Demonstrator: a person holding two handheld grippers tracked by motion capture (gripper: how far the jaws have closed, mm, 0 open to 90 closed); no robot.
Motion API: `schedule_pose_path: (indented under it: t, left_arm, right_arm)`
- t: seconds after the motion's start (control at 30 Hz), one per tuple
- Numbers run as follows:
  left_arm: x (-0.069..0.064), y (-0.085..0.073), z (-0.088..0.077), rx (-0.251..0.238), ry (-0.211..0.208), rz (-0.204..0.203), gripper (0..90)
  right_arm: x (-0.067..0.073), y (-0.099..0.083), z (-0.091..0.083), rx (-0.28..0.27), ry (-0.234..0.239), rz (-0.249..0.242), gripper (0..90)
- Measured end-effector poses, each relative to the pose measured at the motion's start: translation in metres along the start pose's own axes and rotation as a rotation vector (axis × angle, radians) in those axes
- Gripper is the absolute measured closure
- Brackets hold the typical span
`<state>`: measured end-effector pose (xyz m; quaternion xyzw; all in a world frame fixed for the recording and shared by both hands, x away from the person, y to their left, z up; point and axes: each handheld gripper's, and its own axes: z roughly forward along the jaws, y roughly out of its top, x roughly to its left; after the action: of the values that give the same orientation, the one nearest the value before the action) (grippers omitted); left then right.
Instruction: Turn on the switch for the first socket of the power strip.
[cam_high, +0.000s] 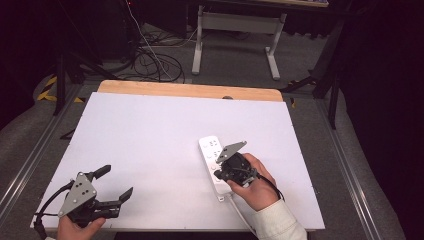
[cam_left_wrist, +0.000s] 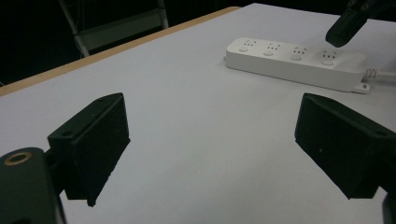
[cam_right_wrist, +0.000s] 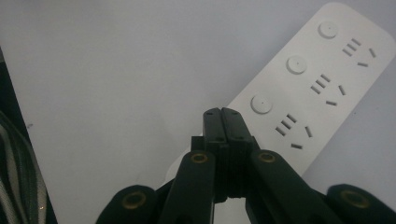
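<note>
though closed, jaws over power strip (cam_right_wrist: 322, 84)

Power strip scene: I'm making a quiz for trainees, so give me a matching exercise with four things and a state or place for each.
Things:
1. power strip
2. left gripper
3. right gripper
4. wooden strip

States or places:
A. jaws wide apart, nothing between them
B. along the table's far edge
C. jaws shut together, tips over the strip's cable end
D. white, lying flat on the white tabletop, four round buttons

Pairs: 1-D, 2-A, 3-C, 4-B
</note>
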<state>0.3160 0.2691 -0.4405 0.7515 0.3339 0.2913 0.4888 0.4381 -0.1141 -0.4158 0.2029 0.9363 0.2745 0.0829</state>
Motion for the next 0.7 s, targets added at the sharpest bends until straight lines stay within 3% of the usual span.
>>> schedule_pose_path:
  t: [0.17,0.3,0.7]
  left_arm:
    - [0.0,0.0,0.0,0.0,0.0,0.0,10.5]
    - [0.0,0.0,0.0,0.001,0.002,0.004,10.5]
    - [0.0,0.0,0.0,0.001,0.002,0.001,10.5]
  right_arm:
    - [-0.005,-0.002,0.008,0.01,0.03,0.042,90.0]
    - [-0.006,-0.003,0.013,0.025,0.038,0.045,90.0]
    - [-0.004,-0.007,0.02,0.042,0.0,0.051,90.0]
